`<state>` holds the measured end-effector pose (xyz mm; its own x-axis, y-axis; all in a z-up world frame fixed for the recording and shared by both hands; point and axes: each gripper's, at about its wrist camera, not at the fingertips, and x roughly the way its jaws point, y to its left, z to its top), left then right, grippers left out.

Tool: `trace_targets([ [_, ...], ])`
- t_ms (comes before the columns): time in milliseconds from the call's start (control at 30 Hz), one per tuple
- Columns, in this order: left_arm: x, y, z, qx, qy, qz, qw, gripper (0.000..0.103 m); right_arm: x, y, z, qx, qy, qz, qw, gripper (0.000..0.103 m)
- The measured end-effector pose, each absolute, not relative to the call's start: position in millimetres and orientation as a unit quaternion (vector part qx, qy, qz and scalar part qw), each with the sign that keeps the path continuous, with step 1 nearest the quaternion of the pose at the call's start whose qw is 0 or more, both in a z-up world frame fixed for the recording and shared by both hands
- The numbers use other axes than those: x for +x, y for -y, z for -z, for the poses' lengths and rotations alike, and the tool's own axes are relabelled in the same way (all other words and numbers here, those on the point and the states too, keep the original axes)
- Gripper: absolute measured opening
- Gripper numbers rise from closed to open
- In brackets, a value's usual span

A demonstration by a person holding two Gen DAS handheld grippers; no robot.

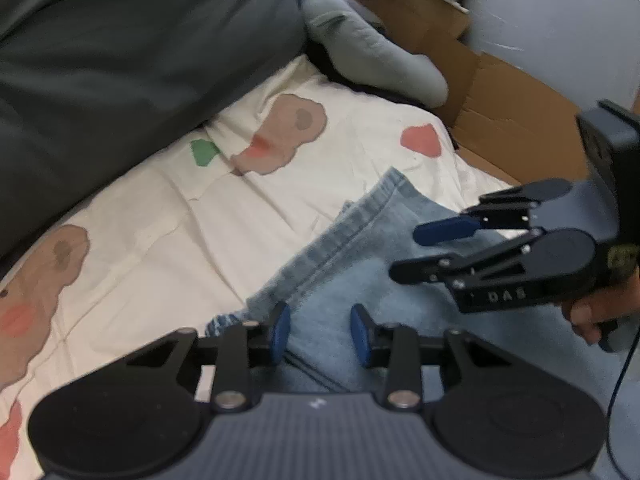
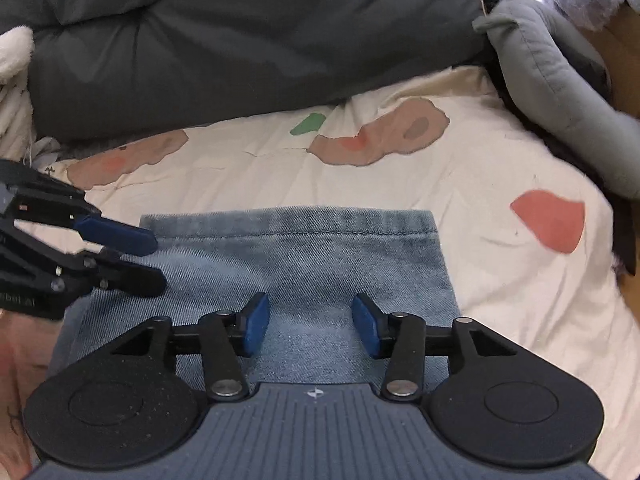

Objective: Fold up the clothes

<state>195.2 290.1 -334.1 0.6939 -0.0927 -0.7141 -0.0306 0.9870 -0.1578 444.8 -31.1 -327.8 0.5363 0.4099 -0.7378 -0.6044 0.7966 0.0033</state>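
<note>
One pair of jeans [image 2: 304, 264], light blue washed denim with a visible twill weave, lies folded flat on the bed. In the right wrist view it forms a roughly rectangular slab; its far edge is a stitched hem band running side to side, and its right edge is straight, ending at a square corner. The long axis cannot be told, as the near end is hidden under the tool. In the left wrist view the same hem runs diagonally up toward the right, with a second layer of denim edge showing beneath it near the left tool. The bedsheet [image 2: 460, 184] is cream cotton, lightly creased, printed with soft blobs: tan-pink patches, coral-red patches and one small green patch. Behind it lies one dark grey padded quilt [image 2: 240, 40], bulky with smooth folds. One pale grey stuffed cushion [image 2: 552, 80], long and tube-like with a sewn seam, lies at the right. One brown cardboard box [image 1: 516, 96] with open flaps stands beyond the bed edge. Two tools are present, both black plastic with blue pads. The left tool [image 1: 320, 330] hangs over the denim with its jaws apart and nothing clamped; the cloth shows through the gap. The right tool [image 2: 310, 326] likewise hangs over the jeans, jaws somewhat wider apart, pads pressing on nothing. A hand [image 1: 592, 316] holds the right tool's grip at the right edge of the left wrist view.
</note>
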Motion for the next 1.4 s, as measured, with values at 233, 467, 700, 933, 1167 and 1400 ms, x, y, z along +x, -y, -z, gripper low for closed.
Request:
trace_targets([
  [233,176.1,-283.7,316.1,-0.095,-0.374,0.03,0.922,0.004,423.6,51.9,300.3,-0.096,-0.361,-0.292,0.88,0.041],
  [467,173.7,-289.3,343.7,-0.106,-0.4,0.014,0.91,0.003,416.6,79.0,324.2,-0.096,-0.393,-0.263,0.876,0.037],
  [700,175.4,-294.0,330.4,-0.101,-0.398,0.007,0.912,0.003,391.8,107.4,333.8,-0.108,-0.417,-0.234,0.871,0.037],
  [933,179.3,-302.3,331.9,-0.117,-0.403,-0.001,0.908,0.003,350.8,142.9,332.2,-0.105,-0.446,-0.189,0.868,0.036],
  [1167,179.1,-293.6,312.4,-0.116,-0.407,0.008,0.906,0.003,305.0,180.5,326.2,-0.108,-0.483,-0.136,0.858,0.036],
  [1400,180.4,-263.2,293.2,-0.095,-0.422,0.042,0.901,0.006,254.7,216.0,321.4,-0.053,-0.549,-0.04,0.833,0.036],
])
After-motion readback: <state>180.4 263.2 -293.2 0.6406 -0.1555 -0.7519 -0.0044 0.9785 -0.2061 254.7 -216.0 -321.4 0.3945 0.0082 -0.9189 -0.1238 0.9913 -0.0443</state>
